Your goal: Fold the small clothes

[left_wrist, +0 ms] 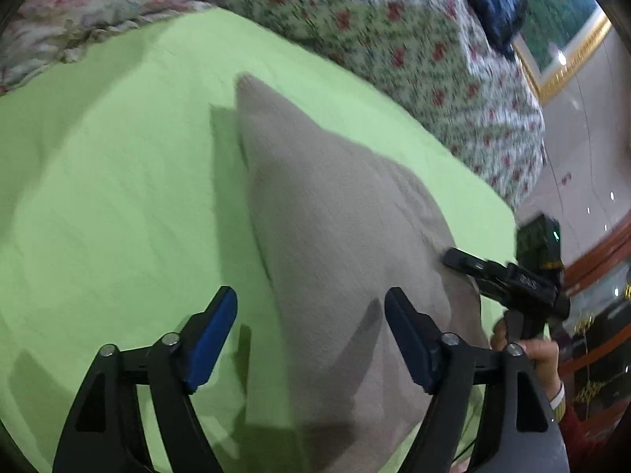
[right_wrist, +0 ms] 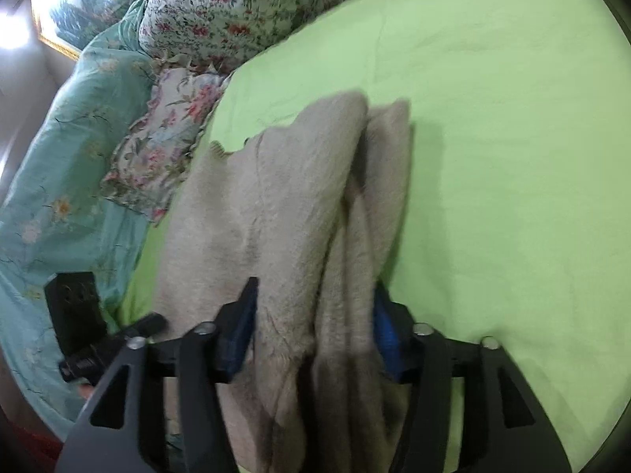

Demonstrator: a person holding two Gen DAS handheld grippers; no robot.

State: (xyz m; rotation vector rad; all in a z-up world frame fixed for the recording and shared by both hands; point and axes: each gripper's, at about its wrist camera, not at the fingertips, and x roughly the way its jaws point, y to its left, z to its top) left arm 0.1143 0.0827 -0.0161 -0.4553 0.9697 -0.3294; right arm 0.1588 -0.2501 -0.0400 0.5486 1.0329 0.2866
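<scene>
Nearest the left wrist camera, the left gripper (left_wrist: pixel 311 335) holds its 2 blue-padded fingers (left_wrist: pixel 213 335) spread wide over the near end of the beige garment (left_wrist: pixel 335 216). Nothing is pinched between them: one finger stands over the green sheet (left_wrist: pixel 118 177) just beside the garment's edge, the other over the garment itself. The jaws are released.

In the right wrist view, the right gripper (right_wrist: pixel 311 327) has its 2 fingers on either side of the garment's near end (right_wrist: pixel 276 205), where the cloth bunches into long folds. The fabric fills the gap and hides part of the blue pad on one side; the picture is blurred there, so I cannot tell whether the pads press on it or stand free.

The garment lies lengthwise on the green sheet, reaching away from both grippers and narrowing to its far end. Beyond the sheet's far edge sits a floral quilt (left_wrist: pixel 394 39), and beside the sheet, in the right wrist view, a frilled floral pillow (right_wrist: pixel 165 138) rests on a teal bedspread (right_wrist: pixel 59 197). A person's hand (left_wrist: pixel 540 351) grips the right gripper's handle at the garment's side.
</scene>
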